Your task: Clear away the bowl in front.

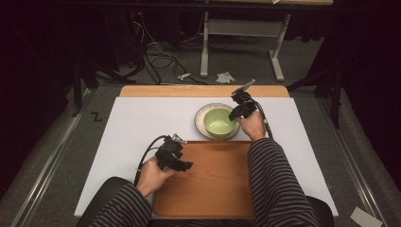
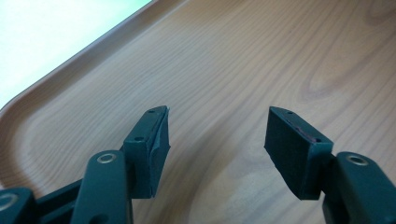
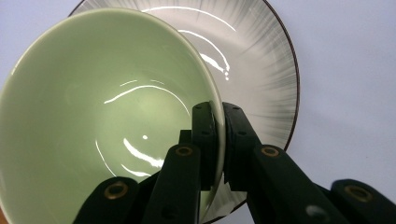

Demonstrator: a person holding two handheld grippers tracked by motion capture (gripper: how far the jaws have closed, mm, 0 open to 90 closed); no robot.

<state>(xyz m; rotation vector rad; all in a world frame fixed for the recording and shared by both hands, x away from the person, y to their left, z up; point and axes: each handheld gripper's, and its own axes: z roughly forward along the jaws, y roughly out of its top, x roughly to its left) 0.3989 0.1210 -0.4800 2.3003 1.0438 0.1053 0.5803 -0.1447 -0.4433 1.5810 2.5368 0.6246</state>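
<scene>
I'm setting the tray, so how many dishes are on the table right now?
2: a green bowl, its rim clamped in the right gripper, and under it a grey plate on the white table, just beyond the wooden tray.

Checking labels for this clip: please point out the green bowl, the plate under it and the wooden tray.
green bowl [image 3: 93, 140], right gripper view, inner wall.
plate [image 3: 261, 70], right gripper view, streaked rim area.
wooden tray [image 1: 217, 179], high view, bare floor.

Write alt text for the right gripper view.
The right gripper is clamped on the rim of a pale green bowl, one jaw inside and one outside. The bowl sits on a grey streaked plate with a dark edge, on a white surface.
</scene>
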